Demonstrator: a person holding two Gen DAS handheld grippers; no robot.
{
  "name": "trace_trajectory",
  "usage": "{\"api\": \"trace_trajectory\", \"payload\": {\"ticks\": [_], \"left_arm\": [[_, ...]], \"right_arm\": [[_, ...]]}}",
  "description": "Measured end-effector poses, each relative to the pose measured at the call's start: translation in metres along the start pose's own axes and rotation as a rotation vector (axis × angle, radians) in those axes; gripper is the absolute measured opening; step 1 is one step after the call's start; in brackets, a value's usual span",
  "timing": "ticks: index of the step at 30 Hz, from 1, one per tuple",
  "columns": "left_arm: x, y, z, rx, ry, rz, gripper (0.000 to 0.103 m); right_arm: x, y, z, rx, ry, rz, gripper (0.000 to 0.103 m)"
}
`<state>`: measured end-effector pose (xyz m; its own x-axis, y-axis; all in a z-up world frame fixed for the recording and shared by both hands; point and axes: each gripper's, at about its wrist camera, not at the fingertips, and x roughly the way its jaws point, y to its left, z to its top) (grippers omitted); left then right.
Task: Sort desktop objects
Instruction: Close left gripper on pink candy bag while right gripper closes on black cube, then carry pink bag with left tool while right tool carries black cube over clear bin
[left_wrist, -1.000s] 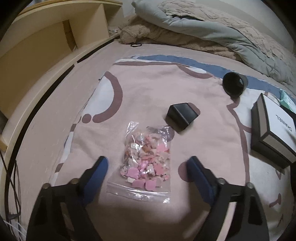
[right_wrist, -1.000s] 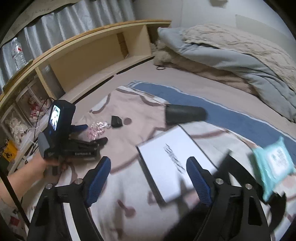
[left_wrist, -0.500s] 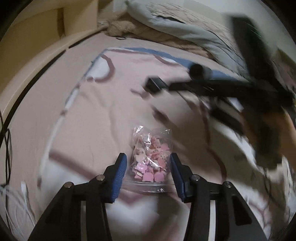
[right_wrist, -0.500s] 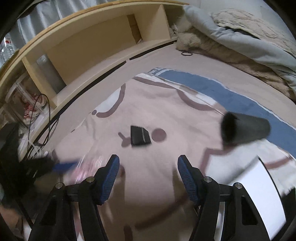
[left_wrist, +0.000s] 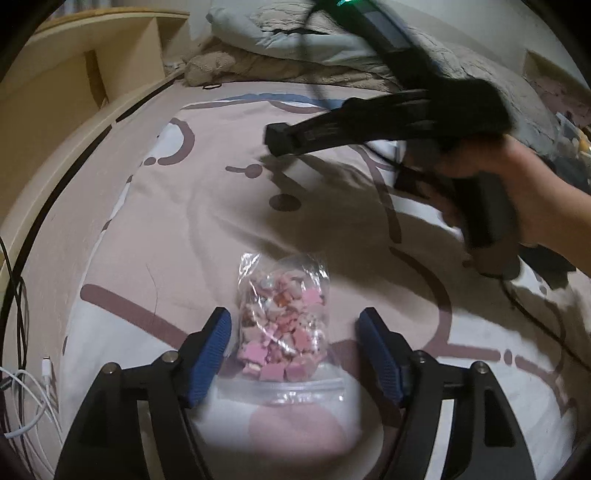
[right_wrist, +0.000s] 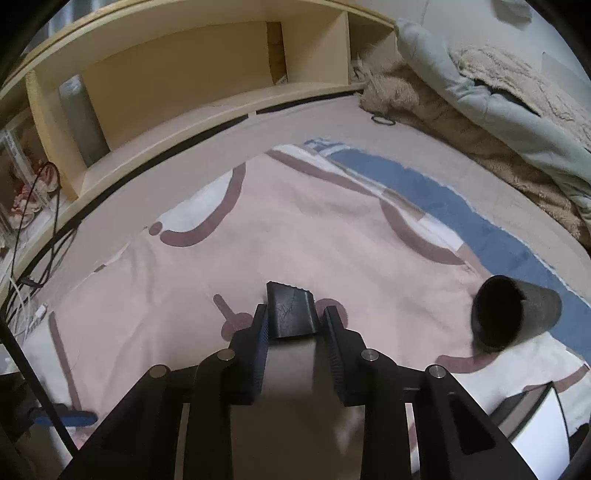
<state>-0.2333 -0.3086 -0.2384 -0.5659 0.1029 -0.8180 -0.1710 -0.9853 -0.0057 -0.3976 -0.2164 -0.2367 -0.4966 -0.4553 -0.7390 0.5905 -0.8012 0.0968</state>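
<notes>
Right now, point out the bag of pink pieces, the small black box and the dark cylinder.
bag of pink pieces (left_wrist: 282, 332): left wrist view, on the packed pieces.
small black box (right_wrist: 291, 312): right wrist view, on its top face.
dark cylinder (right_wrist: 515, 319): right wrist view, near its open mouth.

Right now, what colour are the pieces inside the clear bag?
Mostly pink, with some white, in the bag; the left wrist view shows it best.

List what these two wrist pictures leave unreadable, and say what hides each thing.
- Small black box, right wrist view: near end hidden between the right gripper's fingers.
- White box, right wrist view: cut off by the edge.
- Bag of pink pieces, left wrist view: pieces too small to identify.
</notes>
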Motion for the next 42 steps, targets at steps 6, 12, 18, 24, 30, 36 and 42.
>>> {"api": "trace_trajectory", "payload": {"ticks": [6, 12, 18, 24, 30, 36, 42], "left_arm": [[0.005, 0.012, 0.006, -0.064, 0.0, 0.025, 0.049], [-0.005, 0.012, 0.002, -0.081, 0.011, 0.03, 0.028], [-0.028, 0.002, -0.006, -0.115, 0.016, 0.003, 0.026], [-0.06, -0.018, -0.006, -0.096, 0.007, -0.012, 0.026], [-0.094, -0.043, 0.003, -0.094, -0.006, -0.057, 0.026], [-0.134, -0.078, 0.011, -0.059, -0.015, -0.101, 0.026], [-0.166, -0.123, 0.02, -0.003, -0.028, -0.156, 0.026]], "right_arm": [[-0.03, -0.008, -0.013, 0.013, 0.007, 0.046, 0.029], [-0.055, -0.018, -0.027, 0.056, 0.016, 0.086, 0.029], [-0.08, -0.023, -0.039, 0.059, 0.02, 0.096, 0.029], [-0.12, -0.023, -0.049, 0.068, 0.004, 0.103, 0.029], [-0.167, -0.022, -0.057, 0.065, -0.015, 0.1, 0.029], [-0.221, -0.019, -0.072, 0.056, -0.011, 0.074, 0.029], [-0.283, -0.017, -0.102, 0.026, -0.013, 0.009, 0.029]]}}
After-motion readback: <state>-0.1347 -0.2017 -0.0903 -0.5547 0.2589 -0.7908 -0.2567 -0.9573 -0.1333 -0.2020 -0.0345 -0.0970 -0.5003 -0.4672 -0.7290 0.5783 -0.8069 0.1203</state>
